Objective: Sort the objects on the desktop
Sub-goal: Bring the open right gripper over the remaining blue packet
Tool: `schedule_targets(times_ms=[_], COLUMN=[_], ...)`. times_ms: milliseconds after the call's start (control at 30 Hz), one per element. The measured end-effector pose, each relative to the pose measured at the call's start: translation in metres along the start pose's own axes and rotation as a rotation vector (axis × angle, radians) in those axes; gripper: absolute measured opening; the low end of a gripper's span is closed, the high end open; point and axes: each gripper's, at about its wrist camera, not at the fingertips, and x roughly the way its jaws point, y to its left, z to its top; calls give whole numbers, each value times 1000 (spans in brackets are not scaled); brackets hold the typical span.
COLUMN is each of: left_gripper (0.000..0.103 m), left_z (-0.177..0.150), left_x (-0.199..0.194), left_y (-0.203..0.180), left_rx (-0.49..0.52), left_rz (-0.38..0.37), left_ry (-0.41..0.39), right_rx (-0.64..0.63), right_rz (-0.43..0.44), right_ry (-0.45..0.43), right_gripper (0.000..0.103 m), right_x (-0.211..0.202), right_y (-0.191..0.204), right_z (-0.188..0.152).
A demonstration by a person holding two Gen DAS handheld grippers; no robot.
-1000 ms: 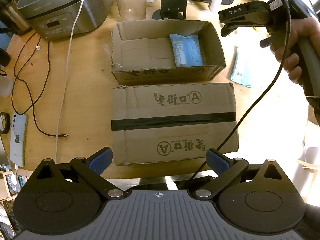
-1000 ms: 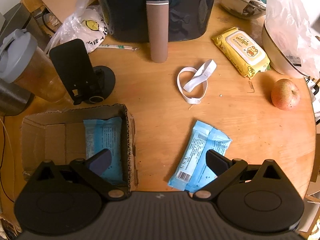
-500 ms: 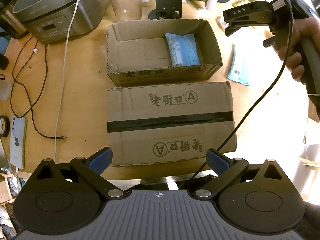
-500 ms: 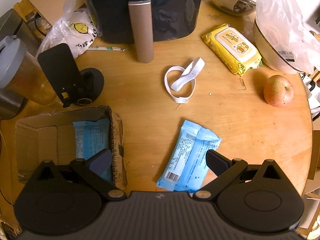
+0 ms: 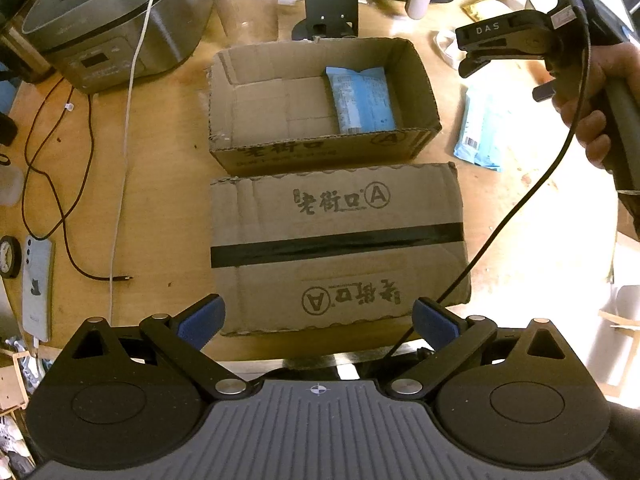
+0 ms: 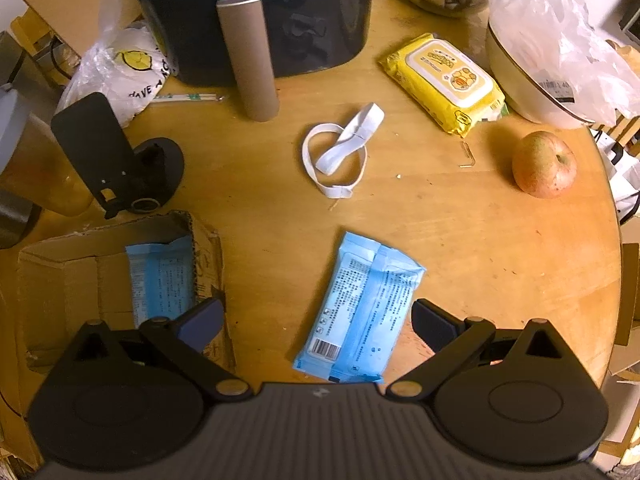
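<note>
An open cardboard box point(image 5: 320, 148) holds one blue packet point(image 5: 362, 100); box point(image 6: 52, 272) and packet point(image 6: 162, 280) also show in the right wrist view. A second blue packet point(image 6: 360, 312) lies on the wooden table right of the box, also seen in the left wrist view point(image 5: 482, 128). My right gripper point(image 6: 318, 320) is open and empty, hovering over this packet; it also shows in the left wrist view point(image 5: 476, 50). My left gripper point(image 5: 318, 316) is open and empty above the near edge of a closed, taped cardboard box point(image 5: 340, 248).
A white elastic band point(image 6: 340, 152), yellow wipes pack point(image 6: 444, 80), apple point(image 6: 544, 164), black phone stand point(image 6: 116, 160), air fryer point(image 6: 256, 12) and bagged bowl point(image 6: 536, 68) lie beyond. A rice cooker point(image 5: 108, 28), cables point(image 5: 52, 184) and phone point(image 5: 38, 284) are at left.
My right gripper has shifted right, away from the open box, so the loose blue packet now lies between its fingers. The left gripper's view has drifted slightly.
</note>
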Motion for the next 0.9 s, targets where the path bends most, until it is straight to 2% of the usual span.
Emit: schedule_targets(times_ms=[900], left_gripper=[103], left_z=[7], left_x=[4], left_y=[-17], left_rx=[64], left_rz=[-6], left_ry=[11], right_rx=[133], right_rz=[-30], right_ry=[16], right_gripper=[103], right_x=[9], right_y=[-37], right_z=[-4])
